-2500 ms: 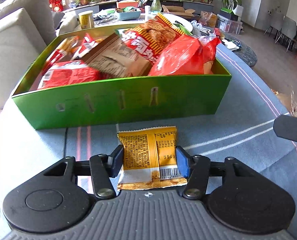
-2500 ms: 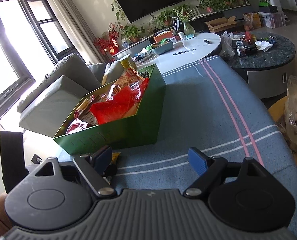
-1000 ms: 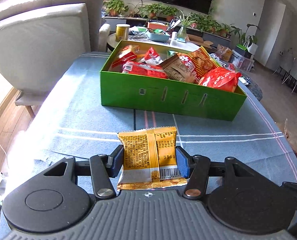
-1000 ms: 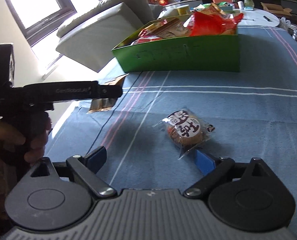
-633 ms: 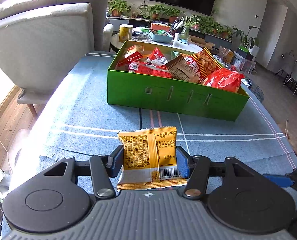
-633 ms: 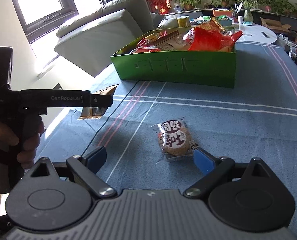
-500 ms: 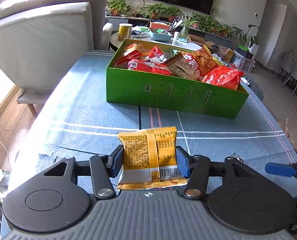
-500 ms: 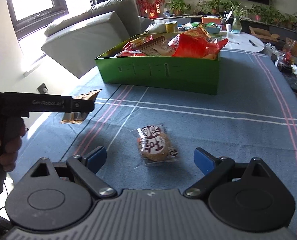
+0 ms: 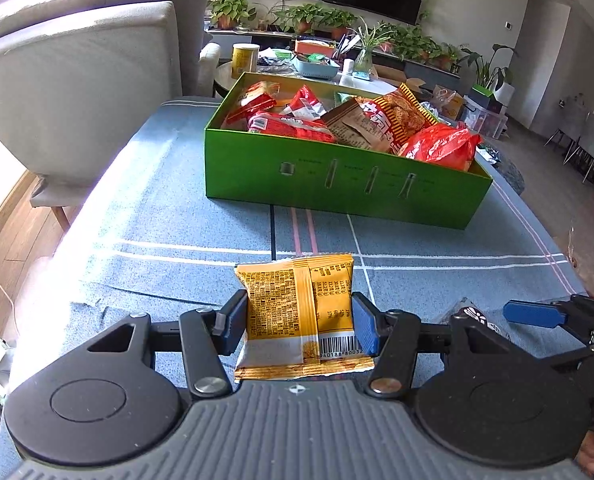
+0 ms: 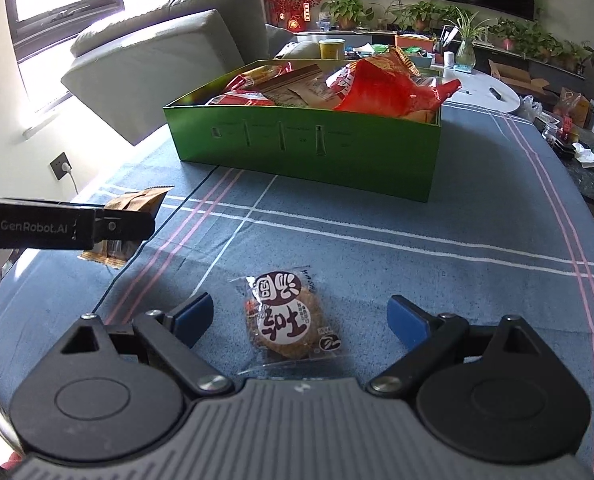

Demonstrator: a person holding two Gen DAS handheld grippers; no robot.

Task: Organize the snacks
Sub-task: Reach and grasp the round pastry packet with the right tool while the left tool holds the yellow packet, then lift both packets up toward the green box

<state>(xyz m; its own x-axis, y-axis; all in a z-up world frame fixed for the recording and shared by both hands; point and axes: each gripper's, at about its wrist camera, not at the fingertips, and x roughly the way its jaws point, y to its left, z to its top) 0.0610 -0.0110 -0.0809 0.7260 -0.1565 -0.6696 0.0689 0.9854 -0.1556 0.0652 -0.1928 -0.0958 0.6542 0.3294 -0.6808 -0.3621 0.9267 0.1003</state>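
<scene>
Your left gripper [image 9: 299,322] is pinching a yellow snack packet [image 9: 297,316] by its sides, back panel up, so you're seeing dense print and a barcode whose digits read roughly 940188 80032. It's hanging above the blue striped tablecloth [image 9: 157,216], and the green box [image 9: 337,176] of red and brown snack bags is sitting well ahead of the claw. Your right gripper [image 10: 301,320] is spread wide, not touching anything, with a round cracker in a clear wrapper [image 10: 291,322] lying between its fingers, Chinese characters on maroon and white circles. "GenRobot.AI" is showing on the left gripper's side.
</scene>
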